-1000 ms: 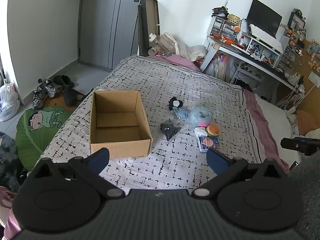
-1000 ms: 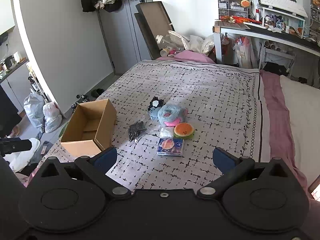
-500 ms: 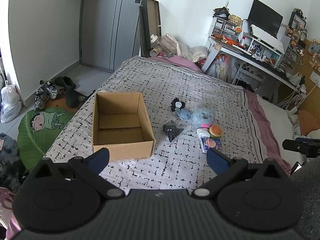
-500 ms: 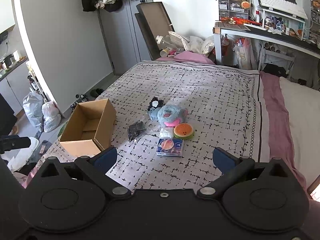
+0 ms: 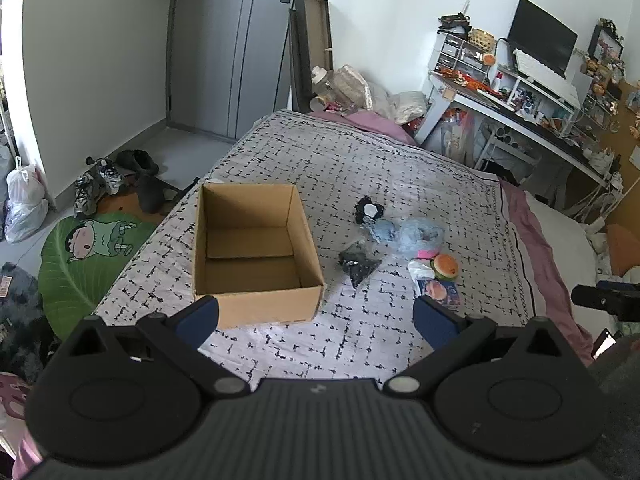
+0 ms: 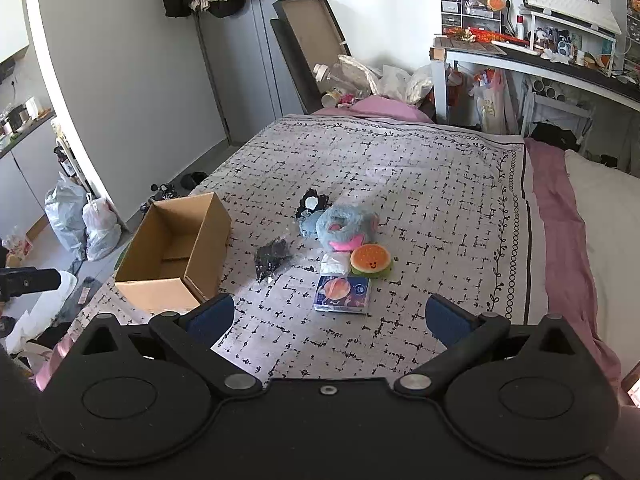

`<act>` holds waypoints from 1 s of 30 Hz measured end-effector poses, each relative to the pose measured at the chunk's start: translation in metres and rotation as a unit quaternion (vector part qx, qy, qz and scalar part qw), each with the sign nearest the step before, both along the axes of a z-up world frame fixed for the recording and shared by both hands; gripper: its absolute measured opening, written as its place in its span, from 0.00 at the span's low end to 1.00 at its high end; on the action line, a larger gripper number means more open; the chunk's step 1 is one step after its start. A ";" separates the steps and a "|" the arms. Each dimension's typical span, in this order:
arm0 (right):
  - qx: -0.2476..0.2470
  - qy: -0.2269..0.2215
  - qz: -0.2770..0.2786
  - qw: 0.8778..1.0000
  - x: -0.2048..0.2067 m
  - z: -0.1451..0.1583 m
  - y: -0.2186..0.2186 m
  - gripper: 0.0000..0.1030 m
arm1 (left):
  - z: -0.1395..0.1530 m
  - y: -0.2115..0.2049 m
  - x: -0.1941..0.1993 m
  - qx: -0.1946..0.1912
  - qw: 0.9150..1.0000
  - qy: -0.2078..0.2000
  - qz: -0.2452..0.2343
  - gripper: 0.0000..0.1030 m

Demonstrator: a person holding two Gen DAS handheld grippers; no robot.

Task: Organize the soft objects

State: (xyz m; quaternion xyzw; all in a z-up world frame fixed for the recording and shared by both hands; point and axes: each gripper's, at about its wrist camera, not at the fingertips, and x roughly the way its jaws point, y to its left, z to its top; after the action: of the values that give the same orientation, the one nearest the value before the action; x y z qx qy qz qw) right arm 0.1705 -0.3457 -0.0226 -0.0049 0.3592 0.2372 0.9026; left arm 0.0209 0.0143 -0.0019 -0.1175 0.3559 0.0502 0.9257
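Home bedroom: bed [image 5: 400, 168], cluttered desk [image 5: 520, 108], door [image 5: 224, 48].

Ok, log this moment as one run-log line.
phase: approach | left gripper: open, empty | right gripper: open, empty | box: empty, on bed | soft toys: clustered beside box, untouched

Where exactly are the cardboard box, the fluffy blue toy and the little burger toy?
cardboard box [image 5: 256, 307], left wrist view, on its near outer wall.
fluffy blue toy [image 6: 347, 222], right wrist view, on its blue ring.
burger toy [image 6: 370, 258], right wrist view, on its orange top.
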 end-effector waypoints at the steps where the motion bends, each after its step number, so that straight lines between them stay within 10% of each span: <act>1: 0.002 0.002 0.000 1.000 0.001 0.000 0.001 1.00 | -0.001 0.001 0.001 0.000 1.000 0.000 0.001 0.99; 30: 0.024 0.041 0.004 0.999 0.046 -0.035 0.004 0.95 | -0.026 -0.026 0.091 0.024 0.996 0.015 -0.090 0.97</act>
State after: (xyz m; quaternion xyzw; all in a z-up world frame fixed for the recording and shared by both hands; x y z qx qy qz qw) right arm 0.2168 -0.3418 -0.0574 0.0247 0.3903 0.2495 0.8859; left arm 0.1116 -0.0114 -0.0283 -0.0622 0.3780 -0.0226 0.9234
